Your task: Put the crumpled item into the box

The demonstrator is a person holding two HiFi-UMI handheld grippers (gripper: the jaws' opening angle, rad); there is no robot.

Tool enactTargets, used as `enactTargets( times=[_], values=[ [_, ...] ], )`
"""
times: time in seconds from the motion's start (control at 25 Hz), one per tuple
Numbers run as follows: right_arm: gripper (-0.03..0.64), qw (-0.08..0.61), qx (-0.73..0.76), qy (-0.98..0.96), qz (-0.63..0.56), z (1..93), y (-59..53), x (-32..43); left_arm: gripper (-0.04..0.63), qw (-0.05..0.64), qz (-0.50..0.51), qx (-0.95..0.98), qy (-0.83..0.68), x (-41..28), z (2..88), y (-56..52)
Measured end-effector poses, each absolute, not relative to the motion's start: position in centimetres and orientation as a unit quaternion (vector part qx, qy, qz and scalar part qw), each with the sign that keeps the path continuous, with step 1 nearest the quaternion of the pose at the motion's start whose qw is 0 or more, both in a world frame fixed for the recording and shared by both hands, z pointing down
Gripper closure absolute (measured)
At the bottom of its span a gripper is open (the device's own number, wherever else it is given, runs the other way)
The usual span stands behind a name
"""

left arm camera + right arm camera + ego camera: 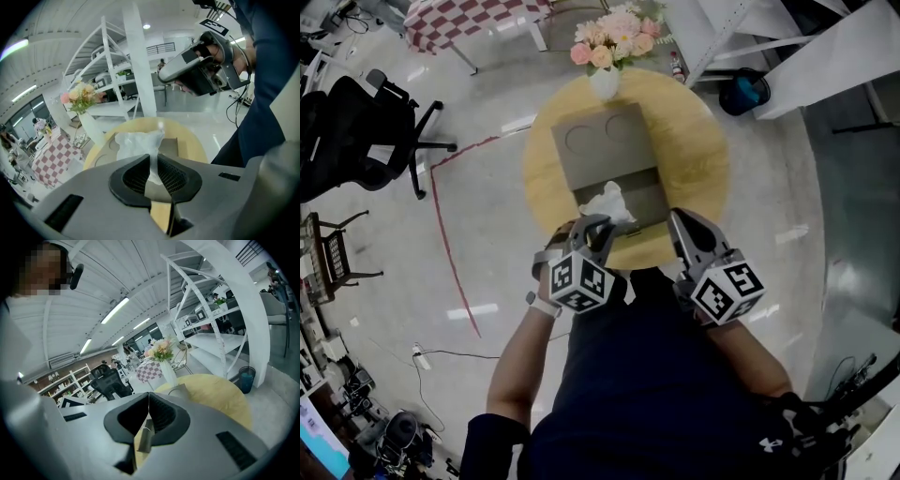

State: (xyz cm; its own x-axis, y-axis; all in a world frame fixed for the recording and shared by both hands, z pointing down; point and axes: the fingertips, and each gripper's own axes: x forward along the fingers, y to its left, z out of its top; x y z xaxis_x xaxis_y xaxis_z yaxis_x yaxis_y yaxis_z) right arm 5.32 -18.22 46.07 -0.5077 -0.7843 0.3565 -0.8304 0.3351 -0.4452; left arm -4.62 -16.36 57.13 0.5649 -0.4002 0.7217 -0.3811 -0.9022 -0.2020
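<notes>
A white crumpled item (pixel 607 200) hangs over the near edge of an open cardboard box (pixel 614 155) on a round wooden table (pixel 694 141). My left gripper (pixel 598 223) is shut on the item's lower end. In the left gripper view the item (pixel 136 145) rises out from between the pinching jaws (pixel 153 157), above the box (pixel 171 147). My right gripper (pixel 677 217) hovers at the box's near right corner. Its jaws (pixel 149 397) meet at the tips with nothing held, and a strip of cardboard shows behind them.
A white vase of pink flowers (pixel 609 47) stands at the table's far edge, behind the box's flap. A black office chair (pixel 366 131) is on the floor to the left, and a blue bin (pixel 742 92) and white shelving are to the far right.
</notes>
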Motion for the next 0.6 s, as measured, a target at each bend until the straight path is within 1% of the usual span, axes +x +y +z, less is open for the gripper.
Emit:
enactTargets(
  times=[0.44, 0.6],
  values=[
    [0.603, 0.049, 0.490, -0.809, 0.320, 48.3, -19.8, 5.8, 0.534, 0.004, -0.449, -0.872, 0.196, -4.9, 61.3, -18.1],
    [0.603, 0.050, 0.491, -0.807, 0.323, 48.6, -20.3, 5.7, 0.535, 0.019, -0.470, -0.865, 0.174, -4.7, 62.8, -18.5]
  ],
)
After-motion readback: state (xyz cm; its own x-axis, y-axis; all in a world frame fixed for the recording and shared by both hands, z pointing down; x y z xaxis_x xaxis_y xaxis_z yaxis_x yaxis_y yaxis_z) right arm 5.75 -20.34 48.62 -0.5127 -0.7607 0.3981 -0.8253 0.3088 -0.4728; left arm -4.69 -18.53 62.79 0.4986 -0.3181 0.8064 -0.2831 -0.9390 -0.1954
